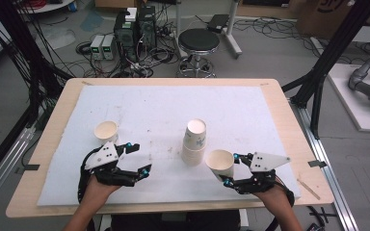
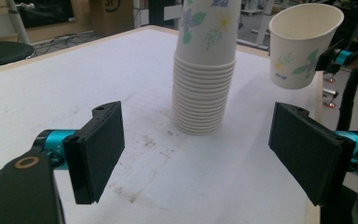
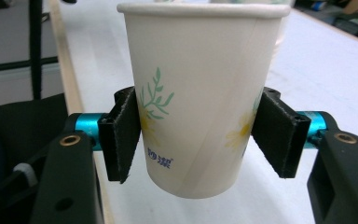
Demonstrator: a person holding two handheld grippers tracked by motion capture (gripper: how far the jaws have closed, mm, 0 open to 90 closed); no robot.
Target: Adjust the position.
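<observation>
**Cup held upright in the right jaws, just beside the stack**

Cup (image 3: 200,98) is sitting upright between the right gripper (image 1: 230,169)'s jaws, mouth up, with both pads pressing on its lower wall and its base hanging clear of the counter (image 1: 289,120). Its long axis is standing vertical, crosswise to the jaws. The stack of cups (image 1: 194,142) is standing upside down just to the left of the held one, apart from it, so the right hand is much the nearer to both. The left gripper (image 1: 139,159) is hovering low over the white mat (image 1: 139,110) with its jaws wide apart and nothing between them, pointing toward the stack. A single cup (image 1: 106,131) is standing upright near the mat's left side, just beyond the left hand. Judging by the layout, setting this one down looks likely next: open mat is lying ahead of and to the right of it, while the counter's near edge is running close under the right wrist.
</observation>
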